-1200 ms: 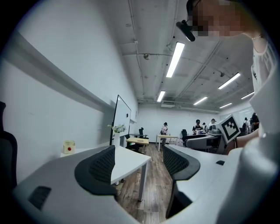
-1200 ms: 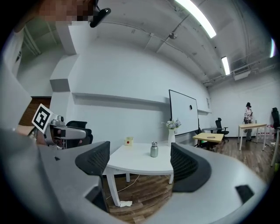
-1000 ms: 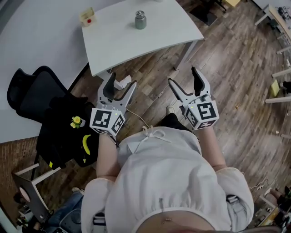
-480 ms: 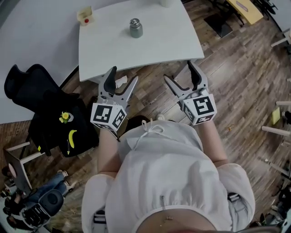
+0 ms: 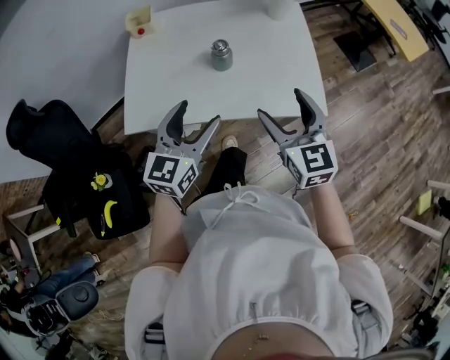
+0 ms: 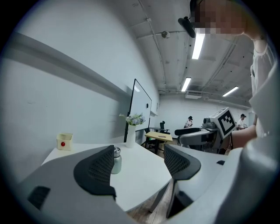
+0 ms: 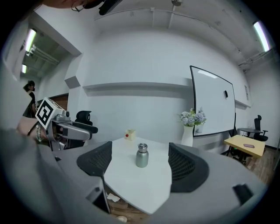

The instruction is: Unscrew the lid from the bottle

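Near table [image 5: 176, 88] edge at 6 o'clock, left gripper [image 5: 197, 114] and right gripper [image 5: 281, 104] hover, jaws apart, empty. Bottle [image 5: 221, 59] stands upright at 12 o'clock from them, lid [image 5: 221, 46] on. Task seems not begun: reach, grip, unscrewing all left.

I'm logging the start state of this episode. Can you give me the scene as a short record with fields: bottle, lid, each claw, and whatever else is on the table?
bottle: small, metal, upright on the white table, apart from both claws
lid: on the bottle
left claw: open, empty, near the table's front edge
right claw: open, empty, near the table's front edge
other items: yellow box at a far corner; vase of flowers
task stage: not begun, bottle untouched
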